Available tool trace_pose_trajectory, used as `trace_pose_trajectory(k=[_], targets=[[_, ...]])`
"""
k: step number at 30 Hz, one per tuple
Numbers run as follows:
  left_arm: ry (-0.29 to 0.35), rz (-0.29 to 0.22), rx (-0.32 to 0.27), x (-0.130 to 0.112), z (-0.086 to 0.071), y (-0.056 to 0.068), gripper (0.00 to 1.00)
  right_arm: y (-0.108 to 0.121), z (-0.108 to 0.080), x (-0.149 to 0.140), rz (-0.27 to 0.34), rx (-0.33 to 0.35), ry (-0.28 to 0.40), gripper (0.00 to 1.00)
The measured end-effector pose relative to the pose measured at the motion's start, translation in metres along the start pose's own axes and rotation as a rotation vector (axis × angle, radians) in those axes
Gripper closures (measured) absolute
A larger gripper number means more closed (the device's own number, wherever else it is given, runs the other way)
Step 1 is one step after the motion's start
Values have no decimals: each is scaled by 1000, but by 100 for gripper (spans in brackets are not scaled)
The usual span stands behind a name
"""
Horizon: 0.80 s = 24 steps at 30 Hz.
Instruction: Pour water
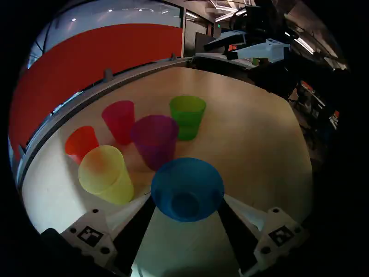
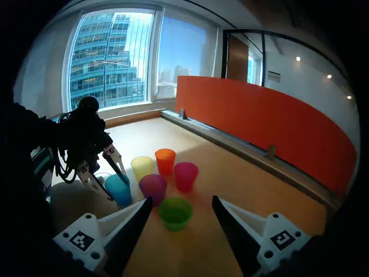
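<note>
Clamped by the left gripper [image 1: 187, 202] was a translucent blue plastic cup [image 1: 187, 182]; the right gripper [image 2: 181, 199] gaped wide near a green plastic cup [image 2: 175, 213].

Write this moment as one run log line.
left claw: shut on blue cup | right claw: open, green cup ahead

No legible txt, claw tags [image 1: 90, 235] b/w patterns, no nos.
</note>
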<state>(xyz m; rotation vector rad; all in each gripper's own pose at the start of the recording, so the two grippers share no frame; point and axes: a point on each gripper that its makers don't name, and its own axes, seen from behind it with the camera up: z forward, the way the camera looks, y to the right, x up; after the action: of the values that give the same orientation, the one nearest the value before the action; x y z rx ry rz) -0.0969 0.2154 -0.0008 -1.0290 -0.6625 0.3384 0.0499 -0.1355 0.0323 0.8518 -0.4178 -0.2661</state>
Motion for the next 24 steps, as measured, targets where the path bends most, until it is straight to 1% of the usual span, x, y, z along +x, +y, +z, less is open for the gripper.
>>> trace_pose_trajectory(k=[5,11,13,14,15,24], targets=[[-1,0,-4,0,6,-1,11,1,4,-3,2,4,-6,0],[-9,15,3,-2,9,-1,11,1,6,-8,2,8,-16,0],[-9,15,5,-2,10,-1,13,1,8,-11,-1,8,-21,0],[-9,15,5,-2,10,0,15,1,9,-12,-3,7,-23,0],[-9,15,5,-2,10,0,17,0,11,-13,-2,9,-25,0],[-9,21,-5,-2,10,2,17,-4,28,-30,0,21,-51,0]])
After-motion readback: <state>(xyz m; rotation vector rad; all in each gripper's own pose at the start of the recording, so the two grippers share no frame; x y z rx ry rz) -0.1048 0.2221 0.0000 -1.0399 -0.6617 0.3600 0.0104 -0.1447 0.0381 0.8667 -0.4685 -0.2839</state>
